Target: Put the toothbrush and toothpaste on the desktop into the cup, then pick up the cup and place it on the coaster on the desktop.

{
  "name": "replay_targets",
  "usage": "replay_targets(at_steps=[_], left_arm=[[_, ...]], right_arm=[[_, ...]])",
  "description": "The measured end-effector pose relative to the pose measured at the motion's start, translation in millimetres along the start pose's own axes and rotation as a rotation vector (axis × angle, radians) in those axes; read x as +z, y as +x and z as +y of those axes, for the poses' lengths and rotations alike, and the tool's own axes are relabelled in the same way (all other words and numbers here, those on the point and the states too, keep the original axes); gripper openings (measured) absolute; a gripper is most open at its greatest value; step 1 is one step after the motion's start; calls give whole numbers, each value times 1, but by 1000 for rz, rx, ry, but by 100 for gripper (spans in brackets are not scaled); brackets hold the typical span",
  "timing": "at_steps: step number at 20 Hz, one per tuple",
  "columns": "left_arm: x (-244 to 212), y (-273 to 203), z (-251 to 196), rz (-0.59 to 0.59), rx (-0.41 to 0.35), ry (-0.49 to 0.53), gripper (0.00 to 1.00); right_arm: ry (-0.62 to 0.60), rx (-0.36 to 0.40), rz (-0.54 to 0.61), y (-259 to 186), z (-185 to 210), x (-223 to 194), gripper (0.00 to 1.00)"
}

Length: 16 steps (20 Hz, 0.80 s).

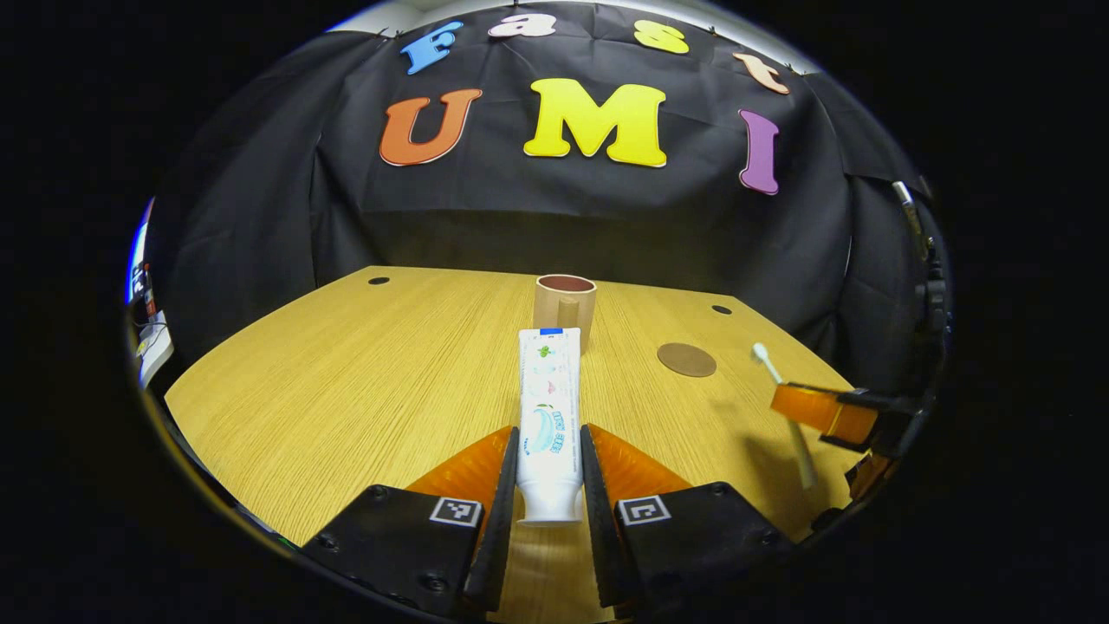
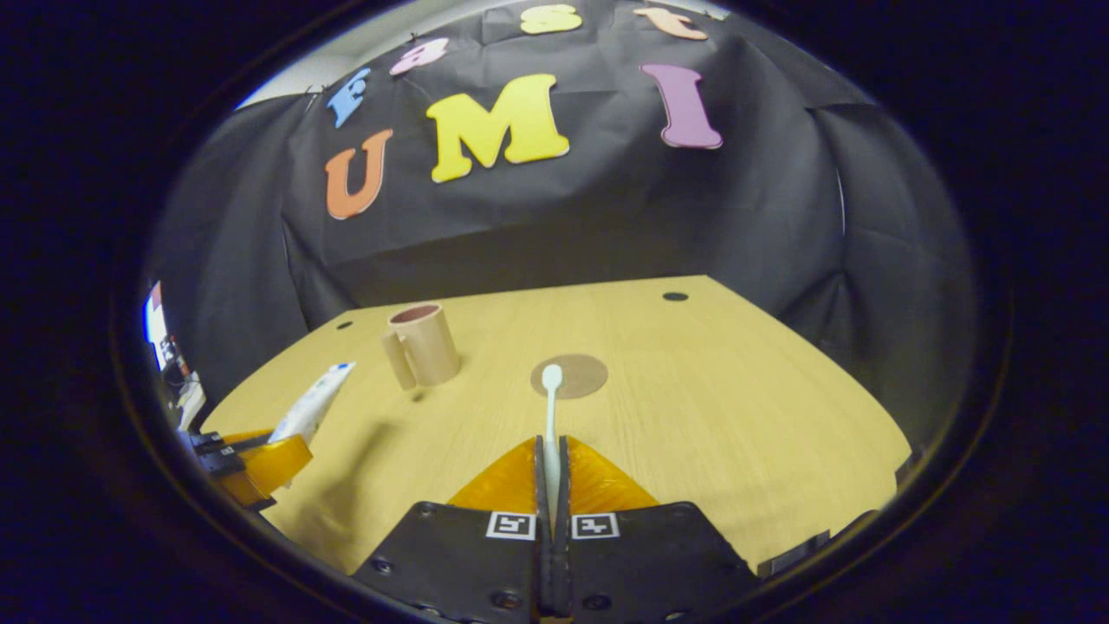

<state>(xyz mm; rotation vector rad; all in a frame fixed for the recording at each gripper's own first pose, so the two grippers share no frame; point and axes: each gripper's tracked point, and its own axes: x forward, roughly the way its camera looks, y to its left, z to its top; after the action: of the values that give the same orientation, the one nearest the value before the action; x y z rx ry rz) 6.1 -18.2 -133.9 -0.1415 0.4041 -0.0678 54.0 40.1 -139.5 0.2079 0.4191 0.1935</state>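
While both grippers grip (toothpaste (image 1: 549, 416), toothbrush (image 2: 551, 416)), cup (image 2: 422, 345) stands apart.

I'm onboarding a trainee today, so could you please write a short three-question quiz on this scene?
1. True or false: the cup already stands on the coaster.
2. What does the left hand-held gripper hold? A) toothbrush B) toothpaste C) cup
3. Fill in: the right hand-held gripper is shut on the ____.

Key: 1 false, the cup stands apart on the table; 2 B, the toothpaste; 3 toothbrush.
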Motion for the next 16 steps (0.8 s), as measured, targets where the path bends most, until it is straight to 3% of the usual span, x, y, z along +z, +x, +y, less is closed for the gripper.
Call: replay_targets(at_steps=[5,11,16], left_arm=[[18,-12,-2,-84,-1,21,43],[37,-29,2,-153,-1,79,43],[104,-24,5,-284,6,49,43]], right_arm=[[-21,-3,-258,-53,0,58,0],[-65,-20,-306,-75,-2,65,0],[-63,-19,-285,-70,-5,61,0]])
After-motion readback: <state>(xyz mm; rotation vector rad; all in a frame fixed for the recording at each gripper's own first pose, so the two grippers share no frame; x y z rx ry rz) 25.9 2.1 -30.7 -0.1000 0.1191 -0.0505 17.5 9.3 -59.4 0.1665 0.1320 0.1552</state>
